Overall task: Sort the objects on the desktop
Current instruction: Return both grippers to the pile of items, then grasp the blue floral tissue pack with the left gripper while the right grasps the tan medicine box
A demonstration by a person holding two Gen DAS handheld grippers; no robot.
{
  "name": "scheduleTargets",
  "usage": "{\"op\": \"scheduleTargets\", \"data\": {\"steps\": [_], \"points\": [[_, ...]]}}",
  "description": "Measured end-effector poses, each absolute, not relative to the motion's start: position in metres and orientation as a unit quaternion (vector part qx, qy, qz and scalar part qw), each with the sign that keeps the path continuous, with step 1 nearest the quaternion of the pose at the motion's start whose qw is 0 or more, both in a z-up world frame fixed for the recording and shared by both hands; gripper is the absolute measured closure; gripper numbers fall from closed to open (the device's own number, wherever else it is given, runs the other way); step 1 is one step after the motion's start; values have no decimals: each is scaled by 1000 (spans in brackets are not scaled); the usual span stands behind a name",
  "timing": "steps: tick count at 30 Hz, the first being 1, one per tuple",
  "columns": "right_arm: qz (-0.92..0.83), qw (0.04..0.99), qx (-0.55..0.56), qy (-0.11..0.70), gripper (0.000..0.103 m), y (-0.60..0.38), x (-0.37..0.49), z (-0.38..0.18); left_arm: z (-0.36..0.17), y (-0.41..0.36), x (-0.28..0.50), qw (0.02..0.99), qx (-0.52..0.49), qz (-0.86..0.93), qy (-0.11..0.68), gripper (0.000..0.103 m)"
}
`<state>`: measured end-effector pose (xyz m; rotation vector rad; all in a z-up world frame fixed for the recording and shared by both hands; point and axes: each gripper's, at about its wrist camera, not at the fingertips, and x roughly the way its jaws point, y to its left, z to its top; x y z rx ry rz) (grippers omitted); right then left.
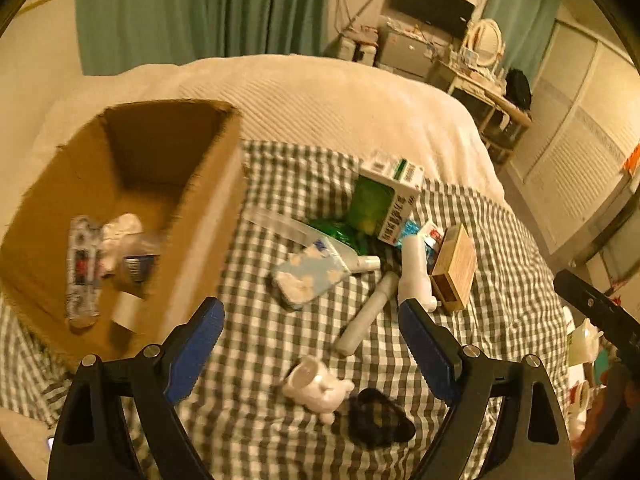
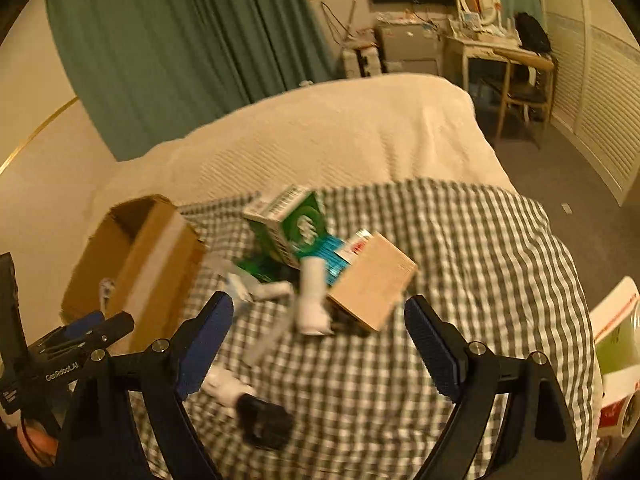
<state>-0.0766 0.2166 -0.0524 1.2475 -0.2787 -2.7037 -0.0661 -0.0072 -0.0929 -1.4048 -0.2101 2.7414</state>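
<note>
An open cardboard box (image 1: 192,216) stands at the left on the checked cloth (image 1: 500,280) and holds several small items. A pile lies to its right: a green-and-white carton (image 1: 396,200), a tan box (image 1: 456,268), a white bottle (image 1: 414,268), a grey tube (image 1: 368,312) and a pale blue pouch (image 1: 308,280). A white figurine (image 1: 316,388) and a black object (image 1: 376,416) lie nearest. My left gripper (image 1: 312,320) is open and empty above them. My right gripper (image 2: 320,312) is open and empty, facing the tan box (image 2: 372,280) and white bottle (image 2: 312,300).
The cloth covers a bed with a cream blanket (image 1: 320,92). Green curtains (image 1: 200,8), a desk (image 2: 500,52) and a chair (image 2: 524,96) stand behind. The left gripper shows at the left in the right wrist view (image 2: 80,332). Packages (image 2: 616,344) lie off the right edge.
</note>
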Motion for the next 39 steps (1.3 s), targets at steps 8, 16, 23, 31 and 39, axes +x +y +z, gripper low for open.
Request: {"op": "scheduleTargets", "data": {"steps": [8, 16, 23, 31, 39], "points": [[-883, 77, 453, -97, 15, 232, -96, -102, -139, 26, -99, 71, -461, 885, 12, 12], [-857, 69, 490, -144, 15, 236, -140, -145, -180, 14, -134, 66, -472, 878, 36, 12], [-839, 24, 503, -205, 11, 250, -176, -171, -205, 7, -153, 72, -480, 873, 50, 12], [-818, 2, 535, -212, 11, 246, -203, -199, -218, 8, -158, 102, -480, 869, 64, 27], [-814, 23, 546, -195, 21, 240, -200, -201, -212, -1, -147, 111, -490, 864, 33, 34]]}}
